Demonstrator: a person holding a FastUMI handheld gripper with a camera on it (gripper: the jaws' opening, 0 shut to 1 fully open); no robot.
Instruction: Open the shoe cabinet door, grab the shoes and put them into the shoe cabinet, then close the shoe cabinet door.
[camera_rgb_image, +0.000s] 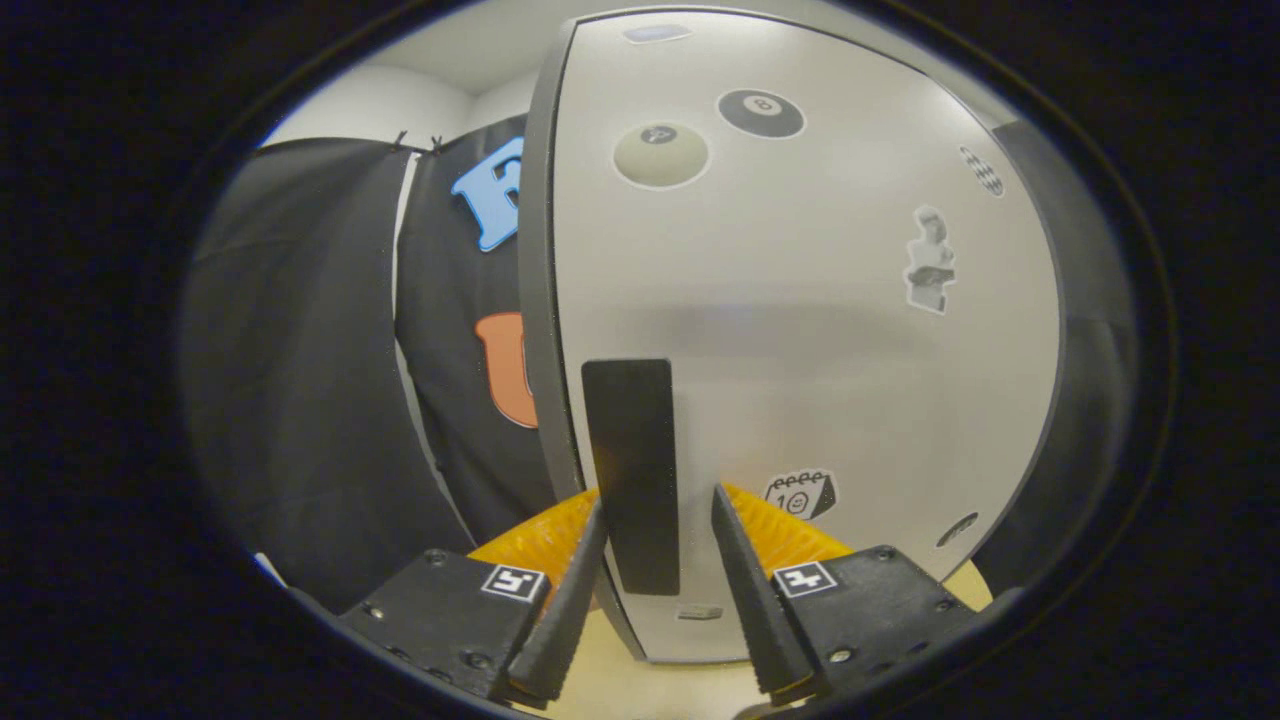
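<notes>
Tongs pointing forward, fingers parted a little, tips level

From my remote seat, the door handle's lower end sits between the claw fingers; whether they press it, I cannot tell. The shoe cabinet door hides the inside. A sticker at its top is blurred.

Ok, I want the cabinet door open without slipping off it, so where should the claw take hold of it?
Grip the black handle, the upright strip near the door's left edge. Come straight on from the front, one finger on each long side. It is narrow and stands vertical, so it fits the gap. The claw is open and already straddles it, the left finger close against it, so closing is probably all that is needed.
</notes>
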